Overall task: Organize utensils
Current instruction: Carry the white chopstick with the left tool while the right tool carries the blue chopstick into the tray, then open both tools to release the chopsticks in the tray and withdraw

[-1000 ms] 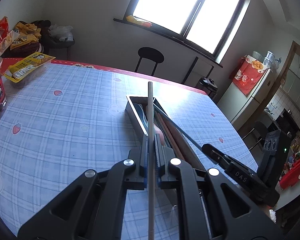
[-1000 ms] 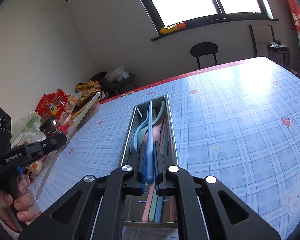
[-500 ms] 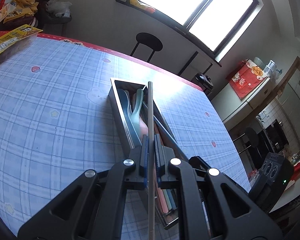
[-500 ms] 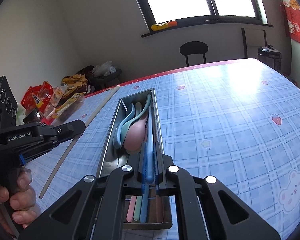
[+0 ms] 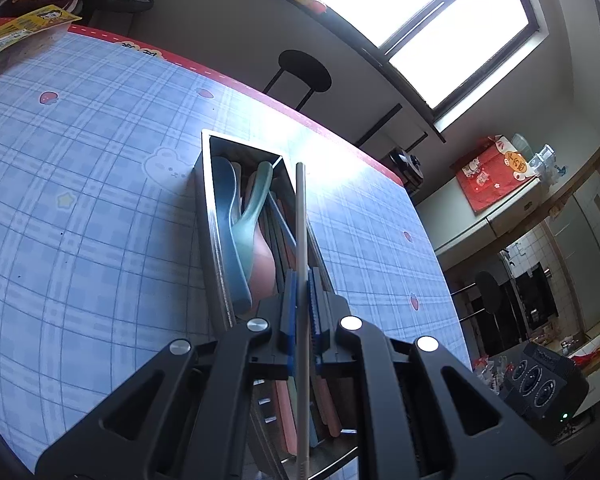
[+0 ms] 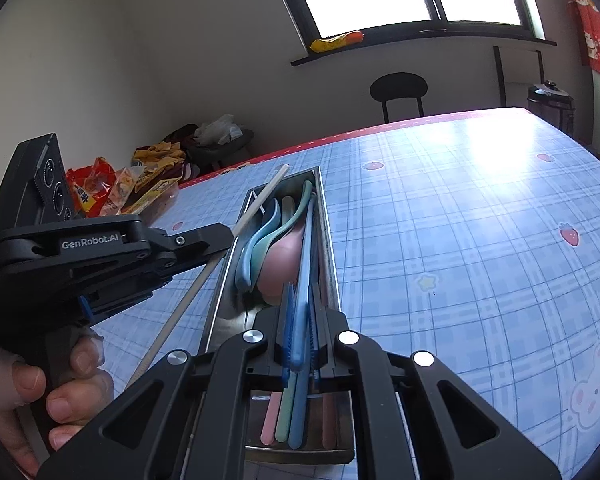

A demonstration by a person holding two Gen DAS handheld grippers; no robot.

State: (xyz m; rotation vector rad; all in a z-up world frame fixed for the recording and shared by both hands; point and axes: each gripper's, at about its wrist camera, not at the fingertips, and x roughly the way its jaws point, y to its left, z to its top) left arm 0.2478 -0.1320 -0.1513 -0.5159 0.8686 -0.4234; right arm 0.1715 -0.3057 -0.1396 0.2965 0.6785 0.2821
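Left gripper (image 5: 301, 304), jaws pinching a white chopstick (image 5: 301, 224), now lies directly over the metal tray (image 5: 210, 208); a second earlier the tray sat farther up the frame and to the right of the stick. Right gripper (image 6: 299, 320), little changed, clamps a blue chopstick (image 6: 305, 256) above the same tray, which holds pastel spoons (image 6: 260, 240) at frame centre. In the right wrist view, the left gripper's body at middle left reads "GenRobot.AI"; a hand (image 6: 40, 392) grips its handle at lower left.
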